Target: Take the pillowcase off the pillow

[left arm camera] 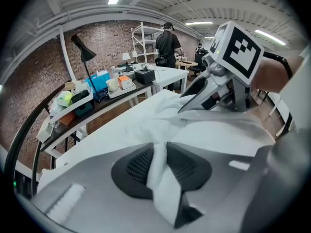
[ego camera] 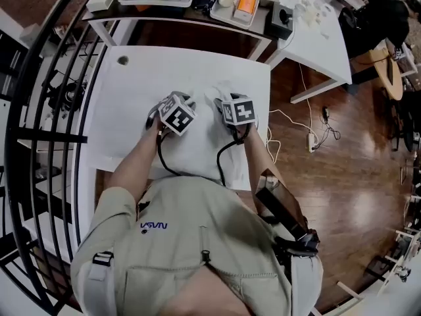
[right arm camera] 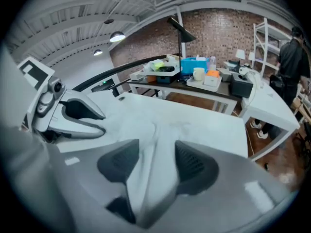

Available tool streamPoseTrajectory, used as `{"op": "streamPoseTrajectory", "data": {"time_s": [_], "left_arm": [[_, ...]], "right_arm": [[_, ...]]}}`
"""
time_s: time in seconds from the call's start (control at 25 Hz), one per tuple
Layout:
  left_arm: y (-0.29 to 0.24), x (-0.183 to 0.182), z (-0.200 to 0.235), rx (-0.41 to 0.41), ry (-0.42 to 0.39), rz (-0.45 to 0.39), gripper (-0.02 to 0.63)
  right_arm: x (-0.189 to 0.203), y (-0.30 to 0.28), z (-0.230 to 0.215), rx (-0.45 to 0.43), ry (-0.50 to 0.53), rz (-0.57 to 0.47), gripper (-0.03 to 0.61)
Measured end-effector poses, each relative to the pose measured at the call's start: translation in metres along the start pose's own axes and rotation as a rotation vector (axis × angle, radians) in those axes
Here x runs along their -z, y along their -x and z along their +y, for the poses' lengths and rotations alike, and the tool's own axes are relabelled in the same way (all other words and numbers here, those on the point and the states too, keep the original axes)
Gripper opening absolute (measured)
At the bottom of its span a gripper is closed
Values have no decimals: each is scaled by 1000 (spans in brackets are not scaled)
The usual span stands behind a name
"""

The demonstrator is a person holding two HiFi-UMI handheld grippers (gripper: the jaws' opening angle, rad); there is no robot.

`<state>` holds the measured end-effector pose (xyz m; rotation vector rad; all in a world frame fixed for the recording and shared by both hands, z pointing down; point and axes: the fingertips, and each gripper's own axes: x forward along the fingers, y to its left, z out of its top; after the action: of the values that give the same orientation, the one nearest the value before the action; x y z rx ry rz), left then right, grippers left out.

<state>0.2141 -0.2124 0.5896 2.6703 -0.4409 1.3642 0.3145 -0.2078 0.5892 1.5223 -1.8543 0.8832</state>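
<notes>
The fingers (left arm camera: pixel 187 165) of the left gripper (left arm camera: pixel 158 152) are nearly closed on a raised fold of the white pillowcase (left arm camera: pixel 163 183). Those of the right gripper (right arm camera: pixel 153 154) stand well apart, astride another ridge of the same cloth without pressing it. The pillow (ego camera: pixel 197 147) lies in its case on the white counter (ego camera: pixel 131 84), close in front of the person, with both grippers over its far edge. The left pinch looks thin, so a firm pull could let the cloth slide out. If it has caught the filling too, the pillow would likely come along instead of the case peeling off. The case's opening cannot be made out, so the right fingers might close on the wrong layer. With nothing pinning the pillow, a pull may just drag it across the counter.
</notes>
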Motion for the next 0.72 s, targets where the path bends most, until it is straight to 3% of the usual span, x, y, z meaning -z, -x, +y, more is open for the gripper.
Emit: {"op": "streamPoseTrajectory", "data": {"time_s": [0.16,0.32,0.48,0.72], "left_arm": [[16,-12,-9,-33,-8,-87,40],[60,-22,-9,-58,20,-219,28],[115,-29,-6,-80,38,-332,26],[148,-20,-4,-103,89,-391,25]], "right_arm": [[4,12,-22,69,18,-54,30],[-16,39,-27,172,69,-132,14],[-32,62,-42,292,34,-205,12],[-25,74,-87,462,-55,-214,11]]}}
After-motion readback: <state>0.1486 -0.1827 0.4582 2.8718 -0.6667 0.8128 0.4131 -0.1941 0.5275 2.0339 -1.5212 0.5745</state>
